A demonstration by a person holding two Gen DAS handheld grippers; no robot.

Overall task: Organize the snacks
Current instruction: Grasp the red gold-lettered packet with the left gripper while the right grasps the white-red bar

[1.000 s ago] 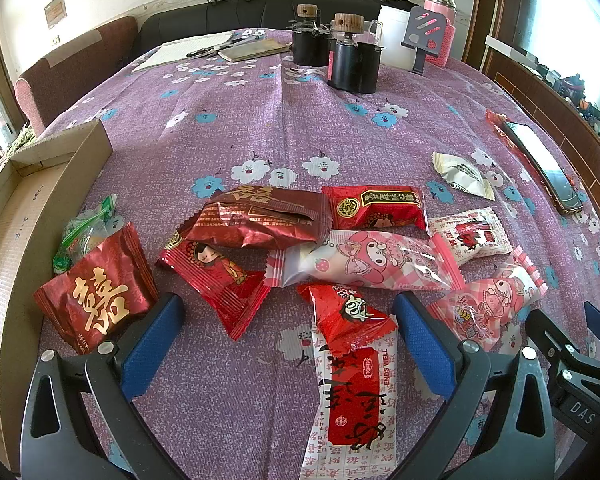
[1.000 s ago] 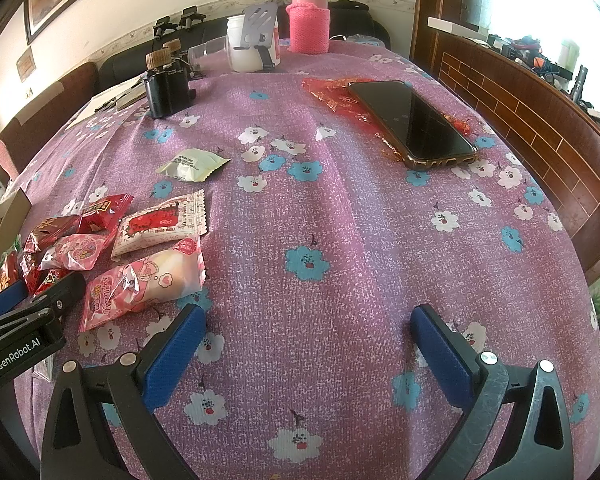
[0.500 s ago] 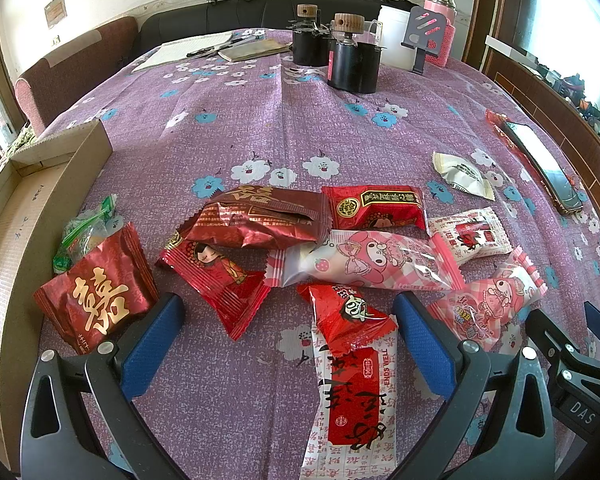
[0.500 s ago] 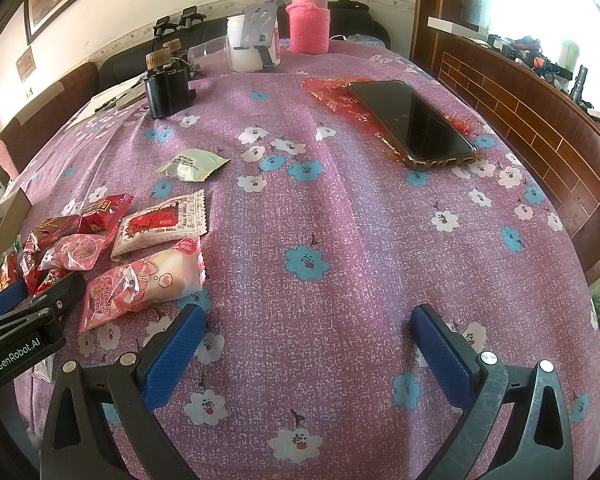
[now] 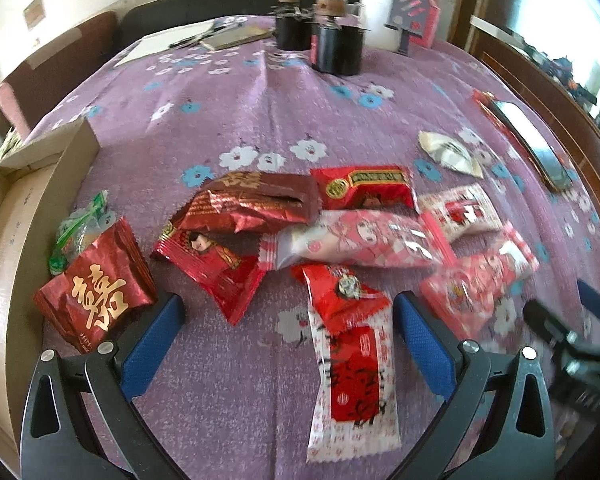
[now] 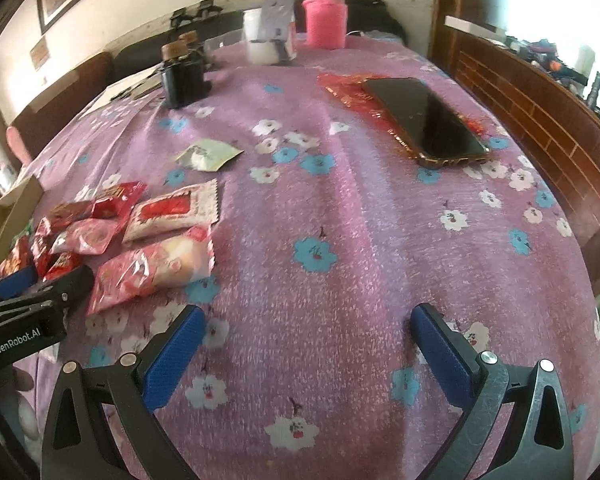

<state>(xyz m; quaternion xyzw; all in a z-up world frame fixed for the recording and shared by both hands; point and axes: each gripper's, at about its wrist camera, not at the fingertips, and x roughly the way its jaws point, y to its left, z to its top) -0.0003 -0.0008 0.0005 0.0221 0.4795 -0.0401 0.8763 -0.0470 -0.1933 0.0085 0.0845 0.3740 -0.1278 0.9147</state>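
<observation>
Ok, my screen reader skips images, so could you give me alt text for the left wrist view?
An open left gripper hovers over snack packets scattered on a purple floral tablecloth, a long red-and-white packet lying between its blue fingers. A cardboard box sits at the left edge.

Each handheld tool has two black, open-framed arms with silver screws and ribbed blue pads: left tool [image 5: 288, 336], right tool [image 6: 306, 340]. The left tool's black body reads "GenRobot.AI" in white.

The cardboard box [image 5: 16, 216] at the bench's left edge is cropped by the frame. Motion blurs the pink snack packet [image 5: 476, 284] and right hand-held gripper [image 5: 572, 336].
</observation>
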